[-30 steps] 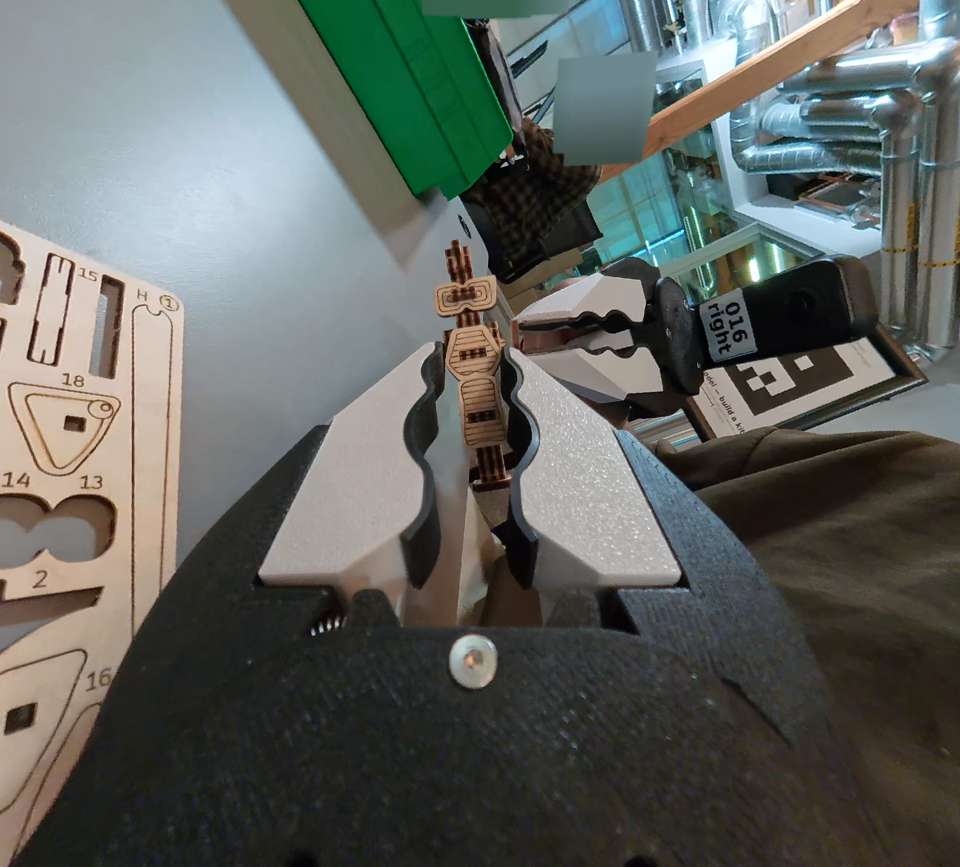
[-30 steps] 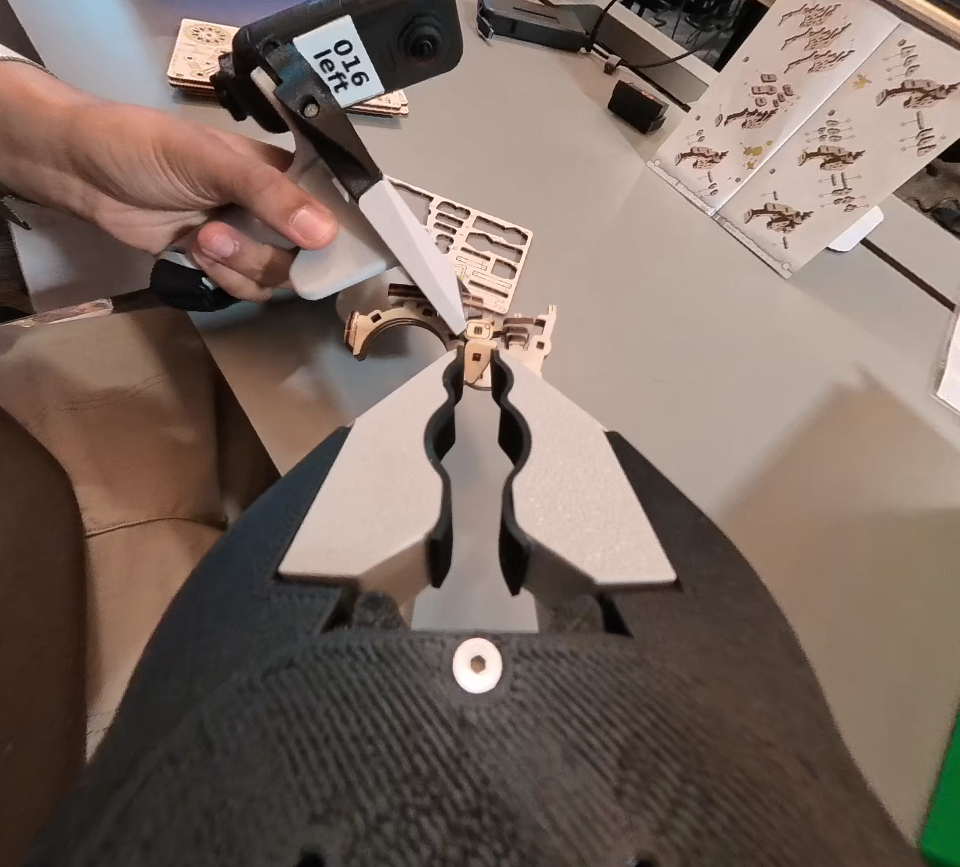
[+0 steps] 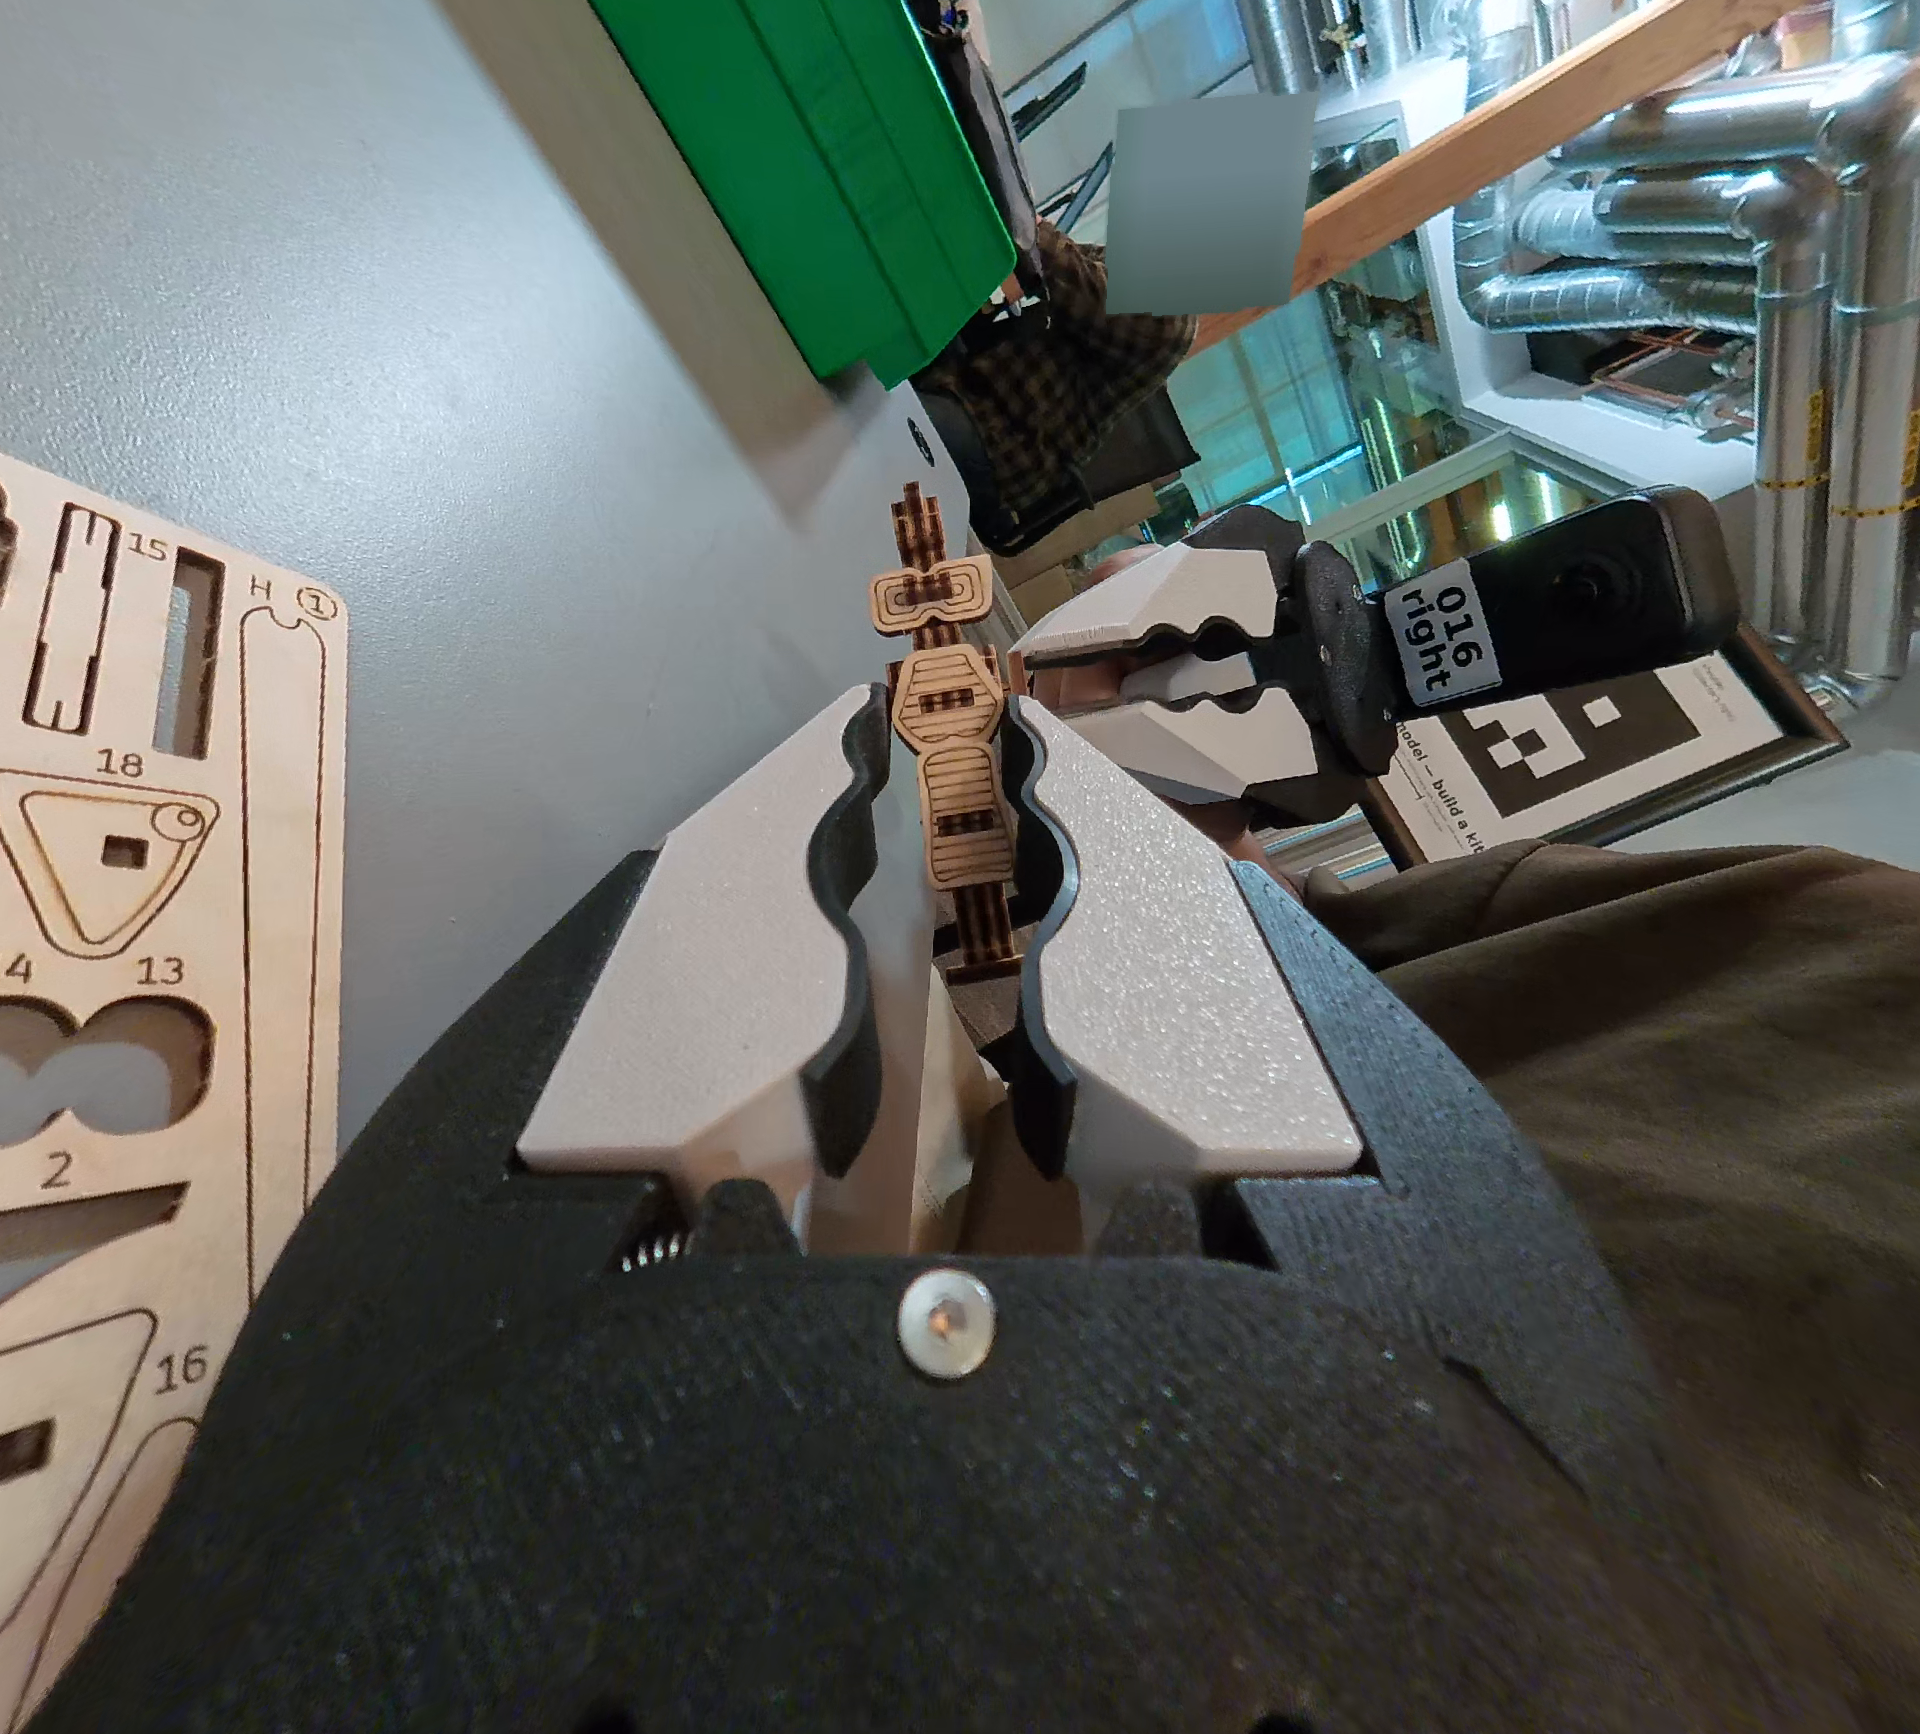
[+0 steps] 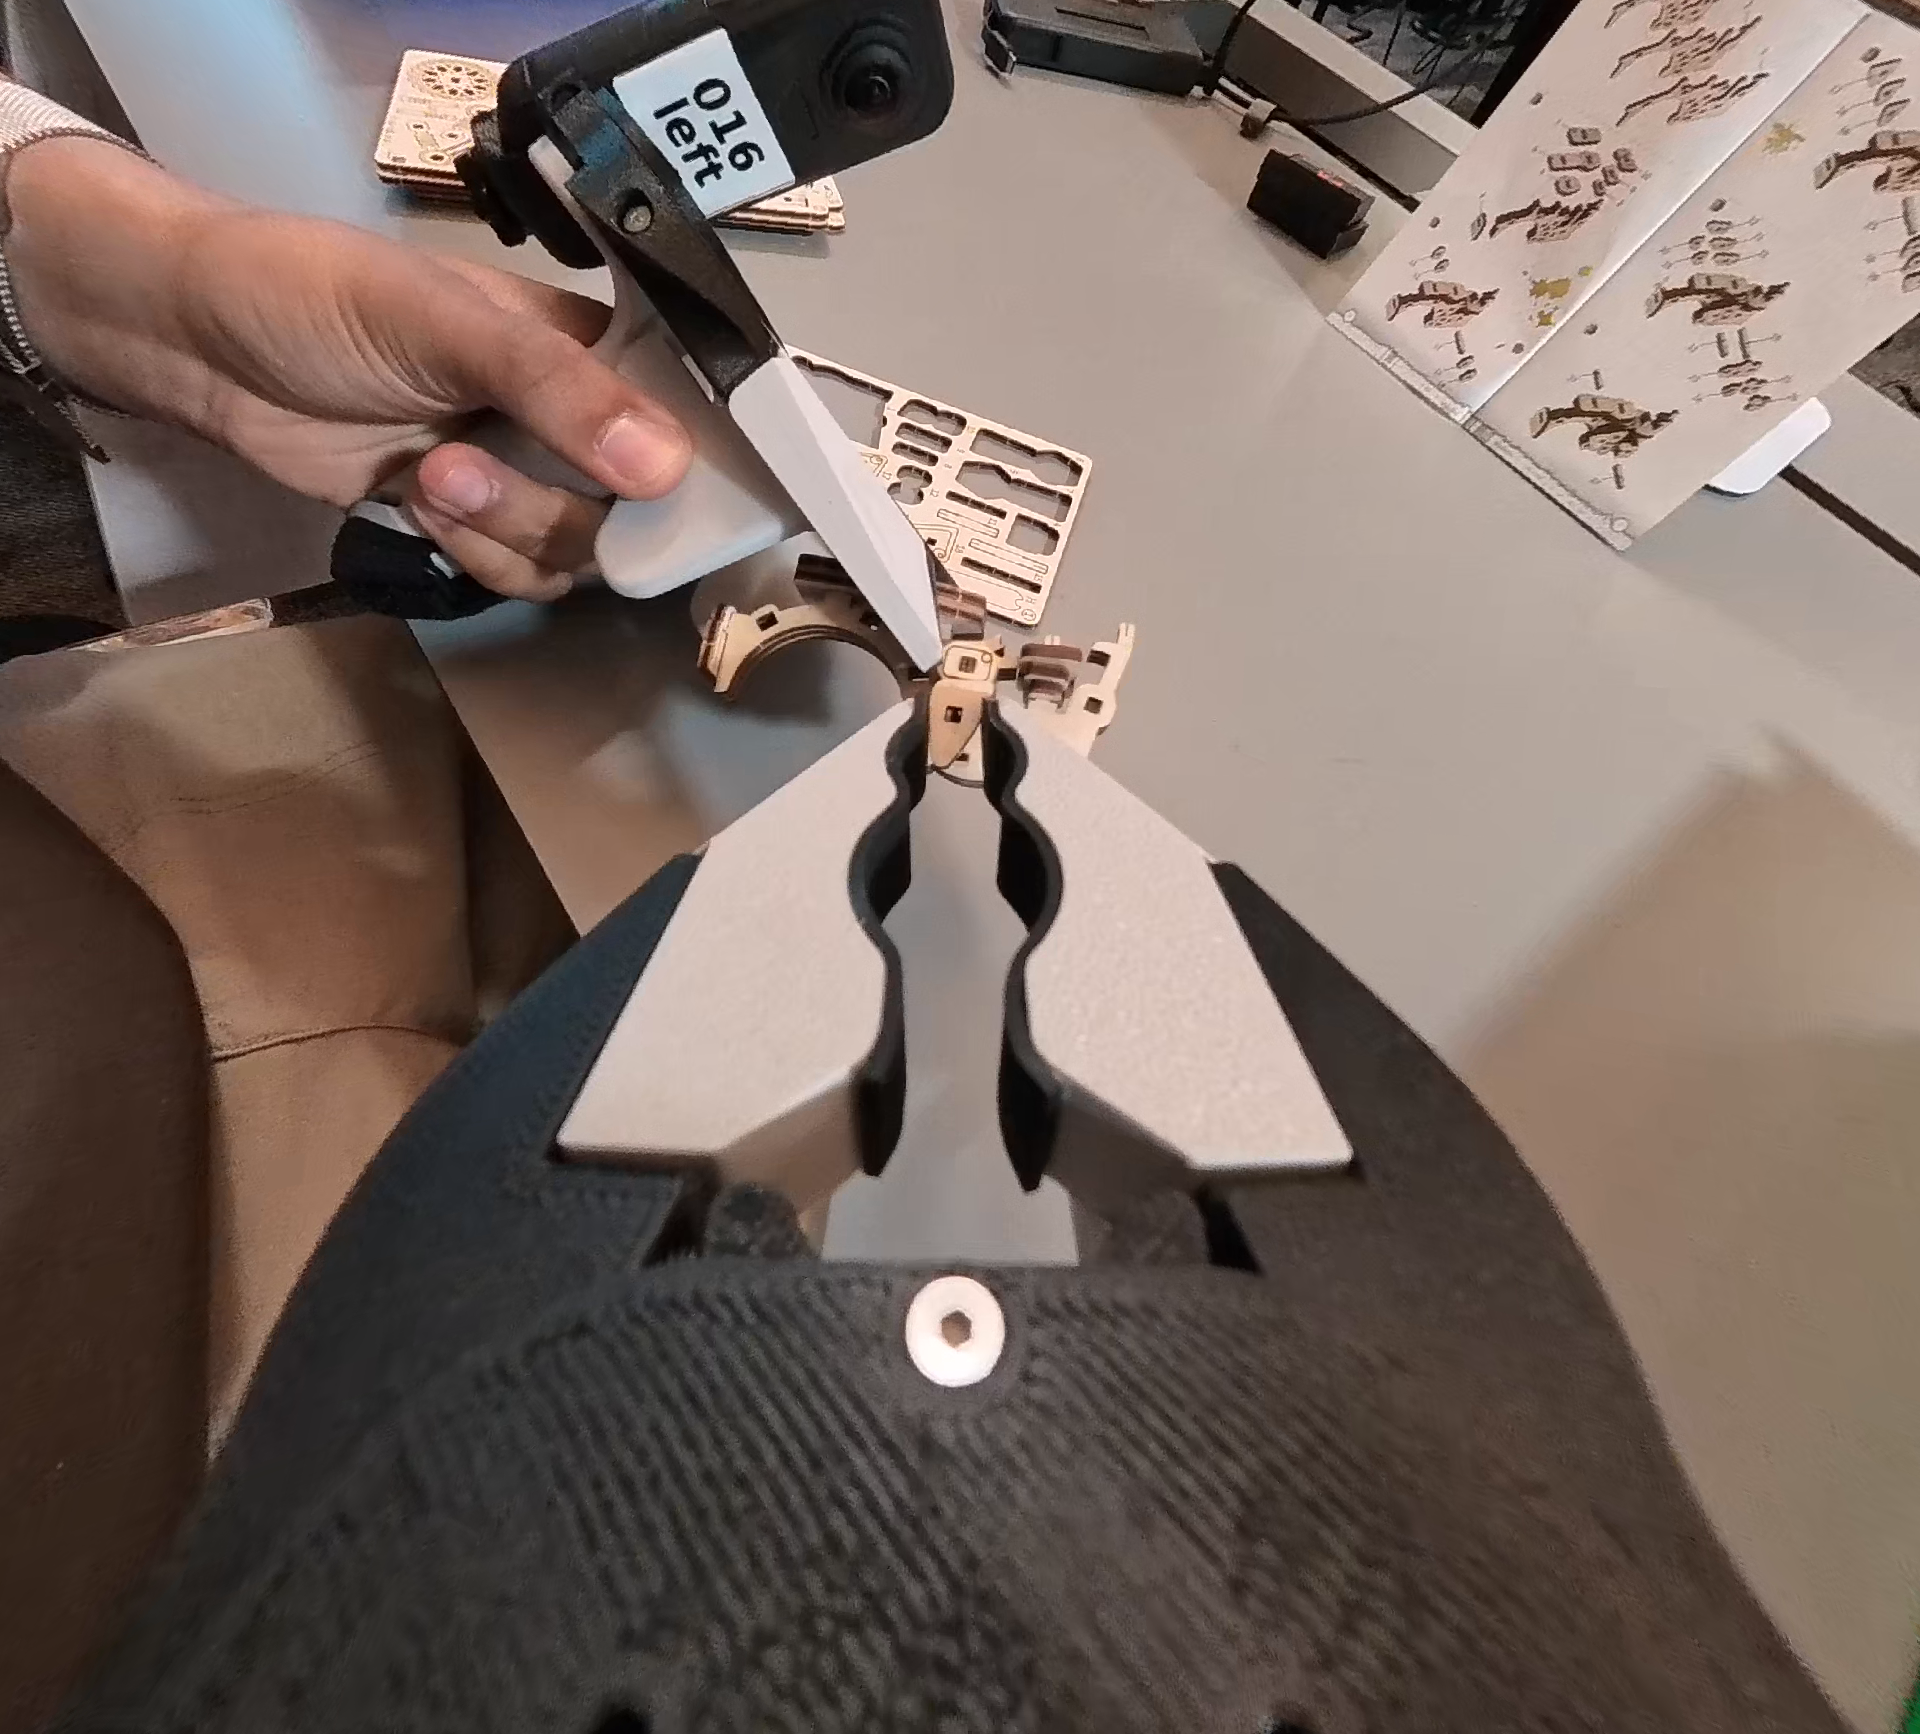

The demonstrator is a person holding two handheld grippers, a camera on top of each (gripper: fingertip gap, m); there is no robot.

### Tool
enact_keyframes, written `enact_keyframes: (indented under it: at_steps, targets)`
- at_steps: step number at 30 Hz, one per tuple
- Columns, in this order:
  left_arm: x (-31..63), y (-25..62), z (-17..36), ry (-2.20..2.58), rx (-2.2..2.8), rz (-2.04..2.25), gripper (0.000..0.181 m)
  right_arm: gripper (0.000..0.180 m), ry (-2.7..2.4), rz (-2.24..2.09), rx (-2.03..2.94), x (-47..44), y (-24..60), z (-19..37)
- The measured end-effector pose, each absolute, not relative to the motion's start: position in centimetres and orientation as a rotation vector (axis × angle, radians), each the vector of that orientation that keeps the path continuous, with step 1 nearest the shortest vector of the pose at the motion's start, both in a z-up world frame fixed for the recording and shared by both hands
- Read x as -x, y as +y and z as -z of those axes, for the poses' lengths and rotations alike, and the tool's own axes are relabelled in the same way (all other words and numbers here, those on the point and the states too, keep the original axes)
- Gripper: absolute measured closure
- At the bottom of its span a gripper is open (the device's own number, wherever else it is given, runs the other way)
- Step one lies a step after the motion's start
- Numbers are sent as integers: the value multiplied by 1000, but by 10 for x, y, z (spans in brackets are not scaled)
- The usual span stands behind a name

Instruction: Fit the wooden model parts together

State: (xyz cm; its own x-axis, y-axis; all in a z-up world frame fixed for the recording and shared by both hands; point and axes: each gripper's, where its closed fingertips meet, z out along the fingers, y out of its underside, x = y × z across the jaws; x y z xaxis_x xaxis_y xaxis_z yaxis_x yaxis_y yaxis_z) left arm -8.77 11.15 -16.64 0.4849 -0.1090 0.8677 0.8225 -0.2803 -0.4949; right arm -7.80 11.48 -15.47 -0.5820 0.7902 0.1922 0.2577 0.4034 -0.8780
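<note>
Now, mid-assembly at the grey table [image 4: 1351, 645], left to right, each placed from the wooden spine I hold:

Punched sheet [image 3: 156, 853]: flat on the table, well left of the spine, several cut-outs already emptied.

Left gripper [image 3: 940, 728]: my fingers pinch the spine at its lower plates, pressed against both edges.

Wooden spine [image 3: 940, 708]: a slim stack of slotted laser-cut plates on a dark core, standing upright out of my left fingers, its top plate clear above them.

Right gripper [image 4: 954, 728]: just right of the spine, nearly closed on a small wooden piece [image 4: 951, 708] at the fingertips, which sits touching or just short of the spine; I cannot tell which.

Loose parts: a curved rib piece [image 4: 769, 645] and a notched piece [image 4: 1081, 676] lie on the table just behind the spine.

Instruction sheets [image 4: 1621, 250]: propped up, far right of the spine.

Handling: I judge the plywood light, stiff and brittle, likely to snap at thin tabs. Best held by the flat faces near the joint, pressed straight, never twisted.
</note>
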Motion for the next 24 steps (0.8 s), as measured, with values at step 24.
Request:
enact_keyframes:
  at_steps: [24]
  targets:
    - [88, 111, 163, -633, 1571, 1074, 163, 171, -2041, -1194, 906, 79, 114, 153]
